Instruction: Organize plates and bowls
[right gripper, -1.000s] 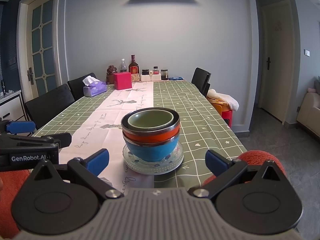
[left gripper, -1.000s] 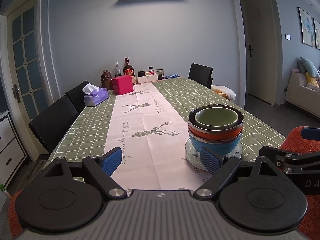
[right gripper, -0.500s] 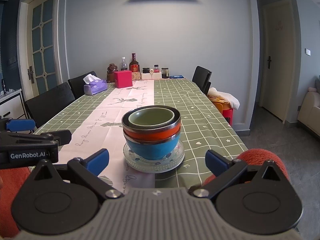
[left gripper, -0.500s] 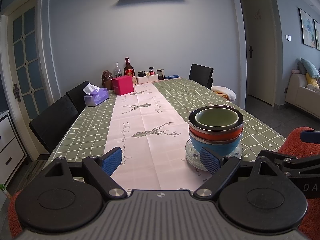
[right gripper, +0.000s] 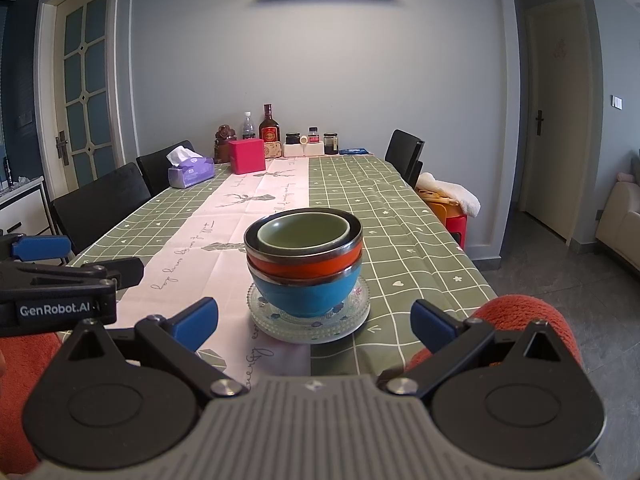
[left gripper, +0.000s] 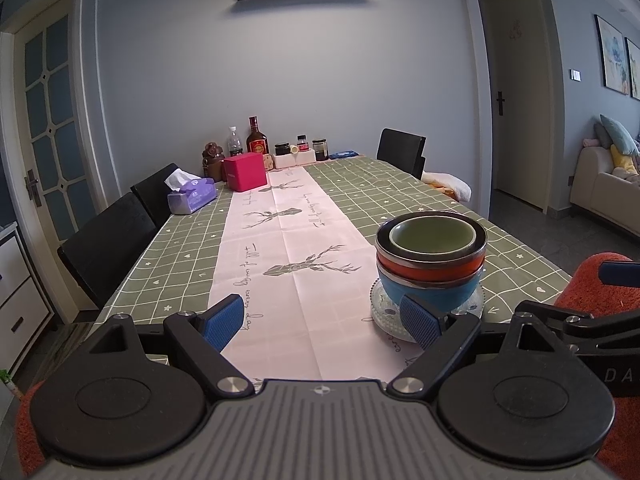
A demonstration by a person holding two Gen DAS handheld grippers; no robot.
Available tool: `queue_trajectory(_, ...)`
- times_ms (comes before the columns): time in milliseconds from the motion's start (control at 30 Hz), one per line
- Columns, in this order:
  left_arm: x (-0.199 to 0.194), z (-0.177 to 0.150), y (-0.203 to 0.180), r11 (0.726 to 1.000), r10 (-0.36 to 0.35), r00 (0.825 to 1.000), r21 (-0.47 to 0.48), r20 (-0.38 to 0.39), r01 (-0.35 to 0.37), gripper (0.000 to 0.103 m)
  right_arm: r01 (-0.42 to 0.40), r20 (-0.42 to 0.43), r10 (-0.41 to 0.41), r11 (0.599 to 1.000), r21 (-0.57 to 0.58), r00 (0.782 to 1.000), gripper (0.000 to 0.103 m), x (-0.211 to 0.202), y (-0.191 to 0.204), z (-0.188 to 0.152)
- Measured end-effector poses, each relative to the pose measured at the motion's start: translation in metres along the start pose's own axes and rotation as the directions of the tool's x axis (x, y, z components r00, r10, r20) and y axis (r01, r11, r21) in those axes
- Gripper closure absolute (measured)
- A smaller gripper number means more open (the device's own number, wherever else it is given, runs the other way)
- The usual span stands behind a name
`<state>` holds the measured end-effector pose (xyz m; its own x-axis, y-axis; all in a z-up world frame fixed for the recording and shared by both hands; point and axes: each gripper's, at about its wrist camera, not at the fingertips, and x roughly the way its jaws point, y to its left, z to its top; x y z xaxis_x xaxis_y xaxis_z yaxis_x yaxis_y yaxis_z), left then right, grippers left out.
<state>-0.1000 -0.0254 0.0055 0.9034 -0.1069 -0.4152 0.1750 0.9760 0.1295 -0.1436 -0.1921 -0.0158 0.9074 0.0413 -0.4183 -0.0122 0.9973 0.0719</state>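
A stack of bowls stands on clear glass plates near the table's front edge: a blue bowl at the bottom, an orange bowl in it, and a small green bowl on top. In the left wrist view the same blue bowl, orange bowl and green bowl sit to the right. My left gripper is open, left of the stack, holding nothing. My right gripper is open and short of the stack, which shows between its fingers.
The table has a green checked cloth and a pink runner. At its far end stand a pink box, a purple tissue box, bottles and jars. Black chairs line both sides. An orange-red cushion lies at the front right.
Both views have drifted slightly, so the bowl stack sits marginally closer and lower in frame. Both grippers stay open and nothing has been touched.
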Motion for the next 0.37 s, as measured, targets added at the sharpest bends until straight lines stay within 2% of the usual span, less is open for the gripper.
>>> queue_trajectory(367, -0.0006, 0.0004, -0.0006, 1.000, -0.002, 1.000, 0.007, 0.007, 0.002, 0.000, -0.001, -0.002, 0.001, 1.000, 0.001, 1.000, 0.003, 0.0008, -0.0006, -0.0004)
